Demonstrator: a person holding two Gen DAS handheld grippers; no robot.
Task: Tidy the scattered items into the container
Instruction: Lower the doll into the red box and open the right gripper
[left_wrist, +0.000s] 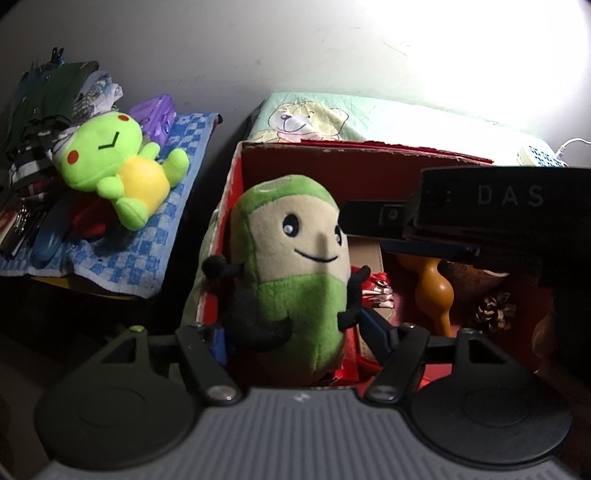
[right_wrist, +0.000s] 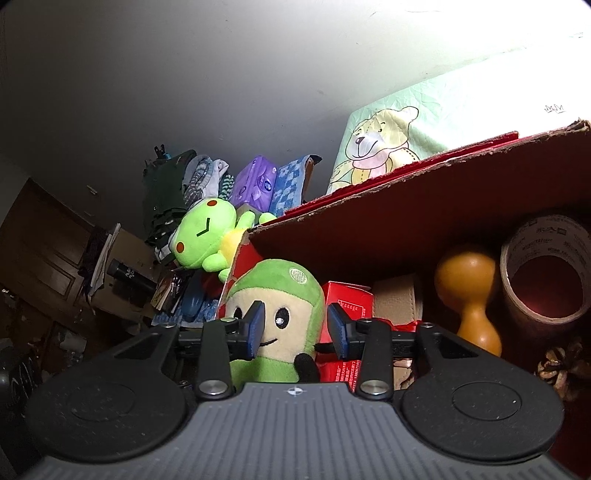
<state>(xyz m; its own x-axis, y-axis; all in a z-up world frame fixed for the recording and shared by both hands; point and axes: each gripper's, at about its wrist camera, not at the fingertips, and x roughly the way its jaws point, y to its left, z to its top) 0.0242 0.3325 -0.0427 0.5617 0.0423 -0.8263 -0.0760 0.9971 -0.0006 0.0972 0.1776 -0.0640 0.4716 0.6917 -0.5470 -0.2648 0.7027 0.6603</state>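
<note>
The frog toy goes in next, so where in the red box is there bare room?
Little room. The box holds the green plush at its left end, then small red cartons, the wooden gourd, tape roll and pinecone. Only the space above the cartons, between plush and gourd, looks free.

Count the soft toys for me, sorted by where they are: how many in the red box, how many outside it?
In the red box: 1, the green bean toy, with the left jaws on either side of it.
Outside, on the blue checked towel: 1, the green frog toy.
Total: 2 soft toys.
</note>
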